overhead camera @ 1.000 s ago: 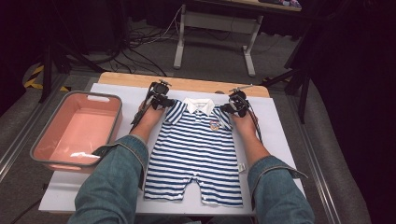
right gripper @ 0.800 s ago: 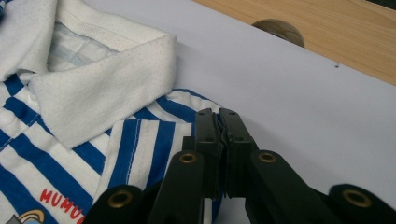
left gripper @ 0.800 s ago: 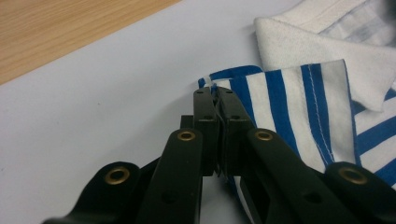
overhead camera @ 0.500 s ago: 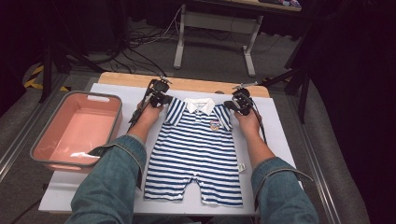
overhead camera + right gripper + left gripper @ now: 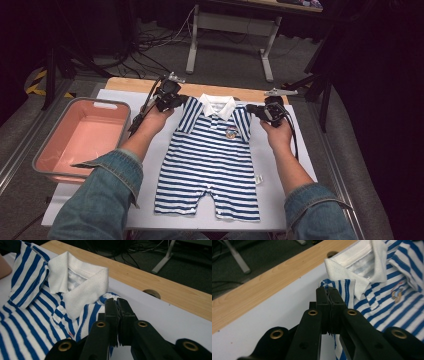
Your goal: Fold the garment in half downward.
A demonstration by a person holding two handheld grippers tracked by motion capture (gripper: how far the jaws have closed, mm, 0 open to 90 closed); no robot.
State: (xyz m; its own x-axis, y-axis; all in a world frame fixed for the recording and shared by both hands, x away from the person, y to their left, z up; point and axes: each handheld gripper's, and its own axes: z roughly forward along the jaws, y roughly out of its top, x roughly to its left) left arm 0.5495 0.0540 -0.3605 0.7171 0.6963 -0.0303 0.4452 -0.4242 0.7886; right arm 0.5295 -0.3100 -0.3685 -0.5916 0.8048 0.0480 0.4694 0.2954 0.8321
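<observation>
Two black grippers, left [image 5: 329, 293], right [image 5: 117, 305], pinching soft striped romper [image 5: 210, 160]

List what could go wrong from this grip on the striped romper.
Both grippers, left gripper and right gripper, pinch only thin sleeve edges of the romper, so fabric might slip out when lifted. Uneven lifting could skew it. The legs may drag off the white board near its front edge.
</observation>
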